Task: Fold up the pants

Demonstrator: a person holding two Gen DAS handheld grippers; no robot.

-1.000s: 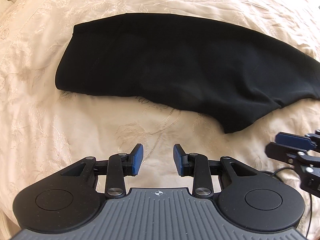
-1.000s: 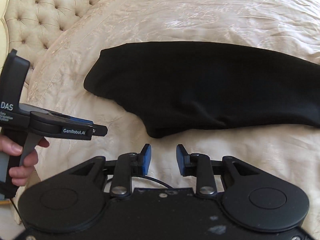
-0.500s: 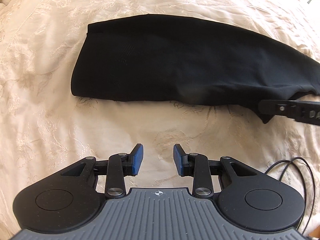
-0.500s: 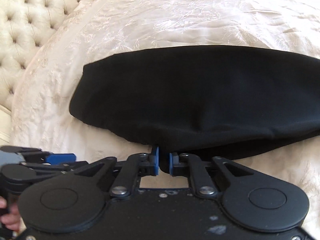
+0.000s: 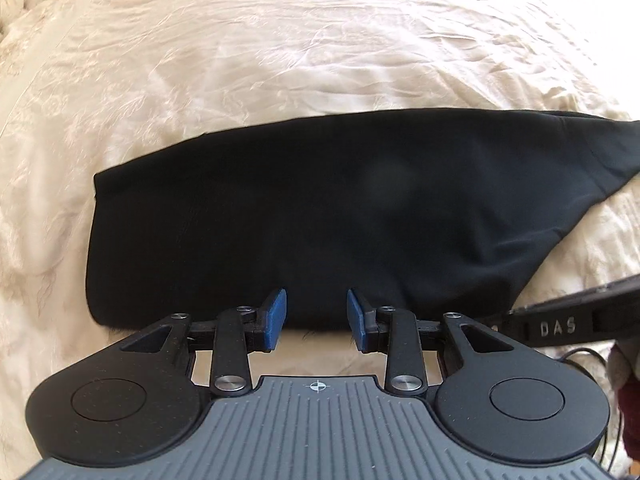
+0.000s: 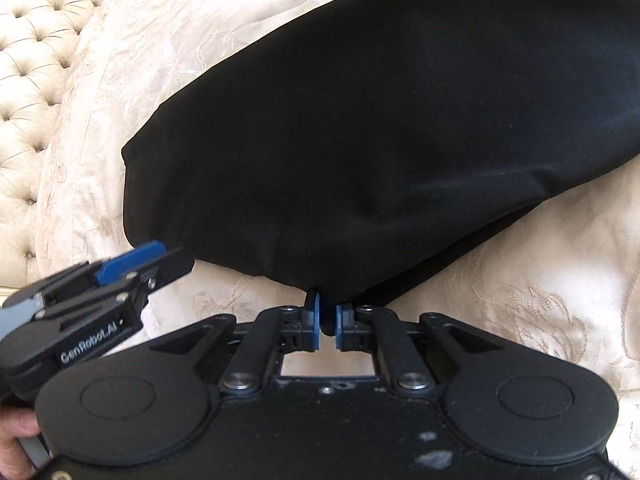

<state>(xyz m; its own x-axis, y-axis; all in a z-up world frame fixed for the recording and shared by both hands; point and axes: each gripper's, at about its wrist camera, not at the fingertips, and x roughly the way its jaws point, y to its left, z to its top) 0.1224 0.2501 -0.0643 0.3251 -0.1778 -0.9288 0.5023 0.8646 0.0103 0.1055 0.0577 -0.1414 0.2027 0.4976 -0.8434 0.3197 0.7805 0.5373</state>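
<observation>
Cream bedspread [image 5: 320, 60] lies bare and roomy beyond the black pants [image 5: 300, 220], whose near edge is being pinched by the closing right hand-held gripper [image 6: 328, 320] while the left hand-held gripper [image 5: 316, 318] is held spread over the same edge, so only the top layer could be caught and the fold dragged askew.

Pants [image 5: 320, 216] lie across the bed [image 5: 280, 60], its headboard [image 6: 36, 40] at upper left; the left claw [image 5: 316, 318] sits at their near edge.
</observation>
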